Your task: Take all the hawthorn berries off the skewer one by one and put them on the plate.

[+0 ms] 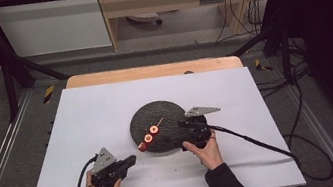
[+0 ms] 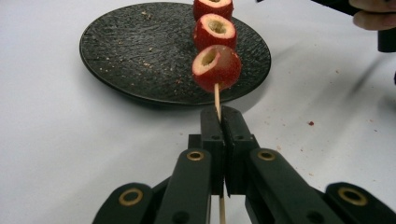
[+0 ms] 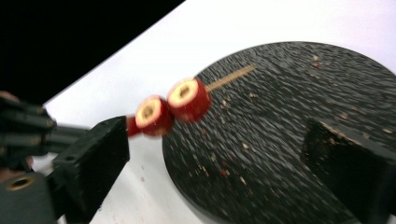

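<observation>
The thin wooden skewer (image 2: 217,95) carries three red hollowed fruit pieces with pale cored centres (image 2: 216,67), and it reaches out over the near rim of the round black stone-textured plate (image 2: 140,51), which sits on the white tabletop (image 2: 56,140). The left hand-held gripper (image 2: 221,122) has its jaws pressed fully together on the bare stick, just short of the plate's edge; the fruit nearest it hangs just beyond the rim, the other two above the plate. In the high view the skewer's free tip (image 1: 160,121) points toward the plate's middle.

The right hand-held gripper (image 1: 180,122) hovers over the plate's right side with its jaws spread wide and nothing between them; in its own view the fruit (image 3: 189,99) lies ahead of the left jaw, untouched.

By the look of it the skewer is light, stiff but slender, and likely to snap or bow under a sideways load. The fruit looks glossy, soft-fleshed and thin-walled where cored, so a hard squeeze could crush it or smear juice, and a slick skin may slip. The safest hold is probably across a fruit's round flanks, gently, pulling straight along the stick while the left grip steadies the bare end.
</observation>
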